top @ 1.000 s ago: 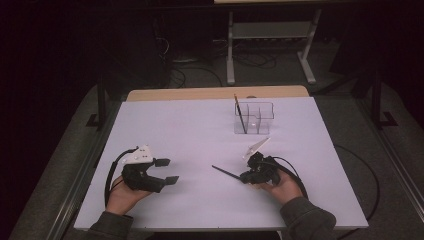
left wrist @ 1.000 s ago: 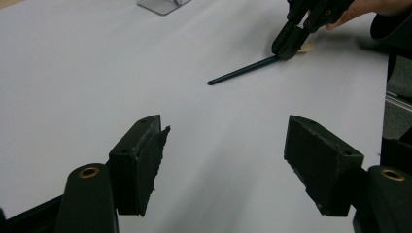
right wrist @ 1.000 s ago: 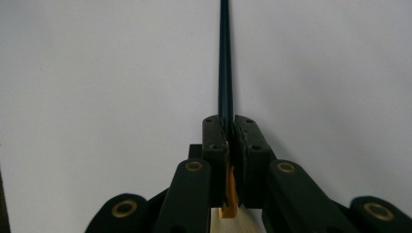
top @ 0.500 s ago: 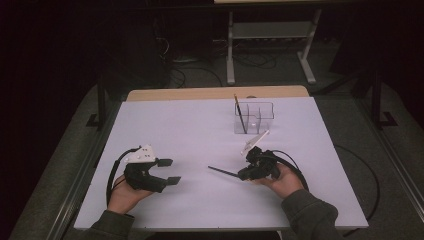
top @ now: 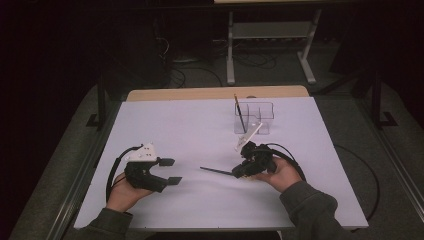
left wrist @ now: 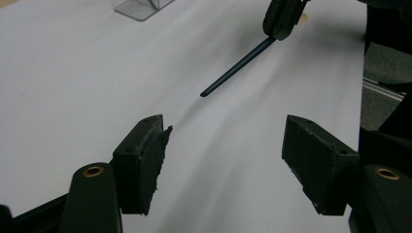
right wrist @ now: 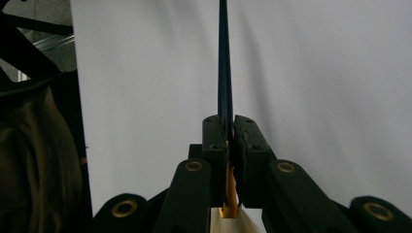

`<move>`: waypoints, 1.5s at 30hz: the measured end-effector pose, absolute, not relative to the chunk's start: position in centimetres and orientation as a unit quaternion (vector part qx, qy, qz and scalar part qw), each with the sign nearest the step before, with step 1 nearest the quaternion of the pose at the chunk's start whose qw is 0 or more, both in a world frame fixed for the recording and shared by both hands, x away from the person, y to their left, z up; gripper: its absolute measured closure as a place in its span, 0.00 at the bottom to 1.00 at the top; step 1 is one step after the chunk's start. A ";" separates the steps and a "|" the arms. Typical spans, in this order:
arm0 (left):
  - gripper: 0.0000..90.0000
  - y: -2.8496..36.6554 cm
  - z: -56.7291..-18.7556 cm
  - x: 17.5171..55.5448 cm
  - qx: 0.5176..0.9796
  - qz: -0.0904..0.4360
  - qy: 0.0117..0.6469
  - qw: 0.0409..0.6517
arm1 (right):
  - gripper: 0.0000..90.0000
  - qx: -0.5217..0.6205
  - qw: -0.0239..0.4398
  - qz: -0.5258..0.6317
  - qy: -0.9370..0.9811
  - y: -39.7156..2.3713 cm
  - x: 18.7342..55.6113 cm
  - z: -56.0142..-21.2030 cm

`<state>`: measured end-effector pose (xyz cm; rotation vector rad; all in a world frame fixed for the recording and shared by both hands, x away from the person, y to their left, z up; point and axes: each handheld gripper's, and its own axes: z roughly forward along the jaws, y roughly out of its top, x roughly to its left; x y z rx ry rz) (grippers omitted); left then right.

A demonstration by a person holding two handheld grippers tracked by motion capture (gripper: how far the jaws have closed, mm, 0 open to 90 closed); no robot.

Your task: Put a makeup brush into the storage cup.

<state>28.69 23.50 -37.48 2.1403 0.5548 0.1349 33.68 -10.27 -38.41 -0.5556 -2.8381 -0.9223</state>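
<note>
A thin dark brush (top: 216,171) is clamped in the right gripper (top: 239,173), handle pointing left, held low over the white table (top: 200,125) — bristles seen at the jaw base in the right gripper view. The left gripper (top: 170,171) is held jaws apart, nothing in it. Step is judged as carry — likely to the clear organizer (top: 255,117), where another brush (top: 239,113) is already stood. Next move calls for tilting upright, then release into a compartment.

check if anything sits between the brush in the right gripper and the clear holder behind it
Nothing visible does. The right gripper is shut on the brush, and the white table between it and the clear holder is bare. One dark brush already stands in the holder's left compartment; the other compartments look free.
</note>
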 end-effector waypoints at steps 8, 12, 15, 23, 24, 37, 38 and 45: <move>0.36 22.5 -36.2 28.7 0.877 0.053 0.198 0.434 | 0.93 -0.148 0.057 -0.310 -0.937 -9.4 33.5 -36.7; 0.37 21.8 -35.6 28.7 0.882 0.050 0.188 0.429 | 0.93 -0.135 0.058 -0.313 -0.938 -9.1 33.4 -35.8; 0.37 21.3 -35.1 28.9 0.888 0.049 0.175 0.422 | 0.93 -0.127 0.062 -0.316 -0.938 -8.9 33.3 -35.3; 0.39 20.0 -34.0 29.1 0.898 0.041 0.150 0.413 | 0.93 -0.109 0.073 -0.311 -0.941 -8.4 33.1 -34.3; 0.39 19.9 -33.9 29.1 0.899 0.040 0.147 0.410 | 0.93 -0.104 0.071 -0.310 -0.942 -8.3 33.1 -34.1; 0.45 18.0 -33.4 29.2 0.916 0.023 0.113 0.385 | 0.93 -0.066 0.083 -0.305 -0.946 -6.2 32.8 -33.2; 0.46 17.9 -33.4 29.1 0.917 0.020 0.110 0.383 | 0.93 -0.064 0.085 -0.304 -0.947 -6.1 32.8 -33.1; 0.59 17.2 -33.6 29.2 0.924 0.002 0.088 0.371 | 0.93 -0.055 0.087 -0.308 -0.946 -5.8 32.6 -32.7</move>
